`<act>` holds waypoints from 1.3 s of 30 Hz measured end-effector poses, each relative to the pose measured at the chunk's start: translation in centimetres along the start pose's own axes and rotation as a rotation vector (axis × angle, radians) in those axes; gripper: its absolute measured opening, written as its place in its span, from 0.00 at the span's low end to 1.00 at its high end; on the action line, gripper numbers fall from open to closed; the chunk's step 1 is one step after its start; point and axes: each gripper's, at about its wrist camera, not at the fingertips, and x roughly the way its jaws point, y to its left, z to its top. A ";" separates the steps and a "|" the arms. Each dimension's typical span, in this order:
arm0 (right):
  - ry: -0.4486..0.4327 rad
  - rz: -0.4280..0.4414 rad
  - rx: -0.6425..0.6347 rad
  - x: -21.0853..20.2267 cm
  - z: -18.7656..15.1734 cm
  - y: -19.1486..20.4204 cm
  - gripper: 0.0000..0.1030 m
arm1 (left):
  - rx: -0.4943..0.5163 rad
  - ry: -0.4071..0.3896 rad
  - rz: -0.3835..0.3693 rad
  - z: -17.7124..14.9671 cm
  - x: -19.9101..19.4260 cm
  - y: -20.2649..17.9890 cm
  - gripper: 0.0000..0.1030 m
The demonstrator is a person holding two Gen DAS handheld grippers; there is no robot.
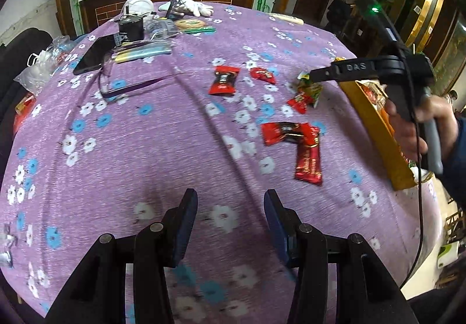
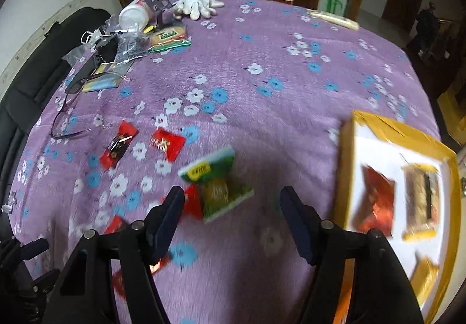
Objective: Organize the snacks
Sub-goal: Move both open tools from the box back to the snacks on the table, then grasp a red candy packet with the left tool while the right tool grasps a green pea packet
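Note:
Several red snack packets lie on the purple flowered tablecloth [image 1: 145,149]: one [image 1: 223,81] near the middle, a small one [image 1: 263,74] beside it, and two overlapping [image 1: 294,134] at right. A green snack packet [image 2: 217,185] lies just ahead of my open, empty right gripper [image 2: 231,201], partly over a red packet [image 2: 192,204]. The right gripper also shows in the left wrist view [image 1: 316,75], over the green packet [image 1: 311,89]. A yellow box [image 2: 346,166] with several snacks inside sits to the right. My left gripper [image 1: 230,201] is open and empty above bare cloth.
At the far left of the table lie eyeglasses [image 1: 128,88], a black phone [image 1: 91,57], plastic bags, a white jar [image 2: 132,17] and white gloves [image 2: 198,5]. A black chair [image 2: 43,62] stands at the left edge. A cabinet stands behind the table.

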 end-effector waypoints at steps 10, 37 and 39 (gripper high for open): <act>0.062 0.011 0.013 3.0 0.7 1.0 0.47 | 0.064 0.016 -0.053 2.6 1.0 0.8 0.49; -0.009 0.068 0.429 -11.3 -14.8 -2.3 0.38 | 0.850 0.237 -0.319 9.7 11.0 -8.5 0.48; -0.015 0.061 0.455 -11.8 -15.5 -2.6 0.38 | 0.845 0.229 -0.319 9.8 11.1 -8.4 0.48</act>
